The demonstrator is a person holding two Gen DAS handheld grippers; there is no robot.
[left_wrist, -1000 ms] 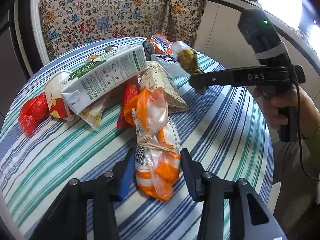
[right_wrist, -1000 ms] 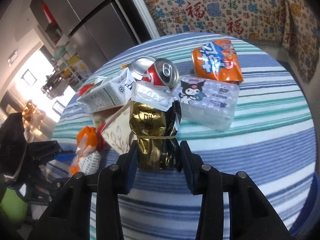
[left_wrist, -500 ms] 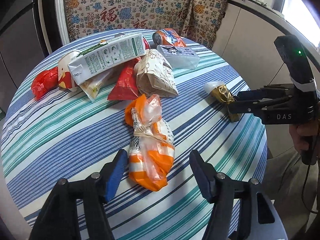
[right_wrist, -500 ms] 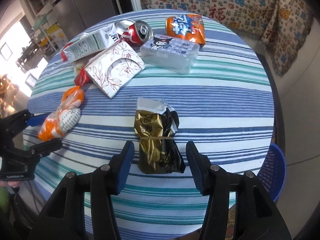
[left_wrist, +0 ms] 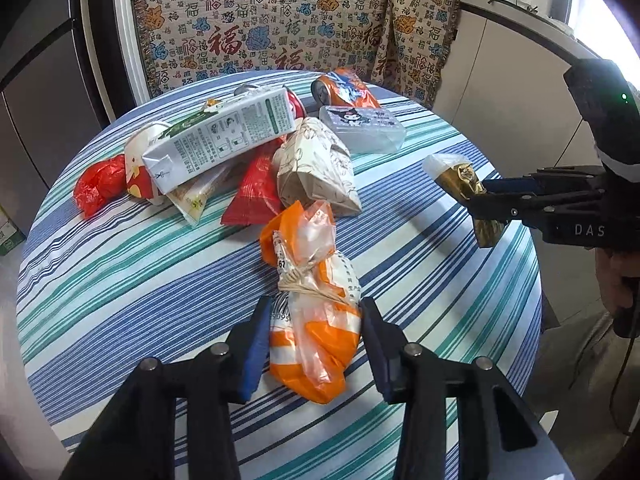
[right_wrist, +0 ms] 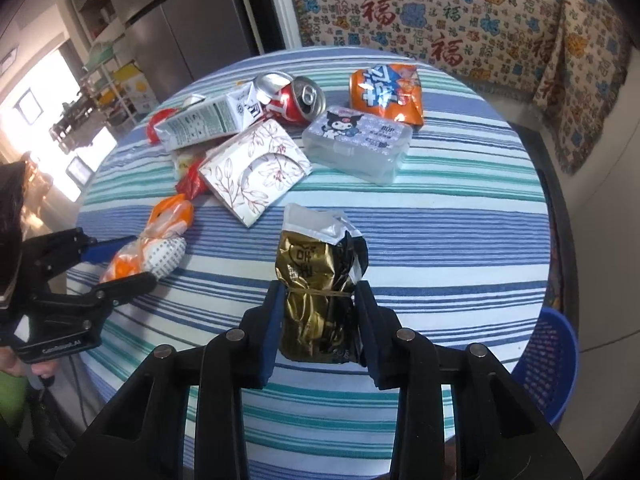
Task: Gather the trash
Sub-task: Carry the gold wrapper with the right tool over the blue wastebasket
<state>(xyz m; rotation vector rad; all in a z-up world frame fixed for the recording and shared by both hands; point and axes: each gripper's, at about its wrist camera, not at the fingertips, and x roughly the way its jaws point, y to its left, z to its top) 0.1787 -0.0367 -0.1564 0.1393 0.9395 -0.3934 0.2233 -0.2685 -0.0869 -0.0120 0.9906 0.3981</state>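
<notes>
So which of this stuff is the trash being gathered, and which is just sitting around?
Part of the job:
gold wrapper, clamped by the right gripper
orange bag, clamped by the left gripper
milk carton
soda can
blue basket

Just there:
patterned cloth
fridge

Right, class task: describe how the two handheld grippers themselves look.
Left gripper: black frame, round silver bolts, blue finger pads. Right gripper: the same build; from the left wrist view its side reads "DAS", with a green light, a pale band and a black cable on its handle.
</notes>
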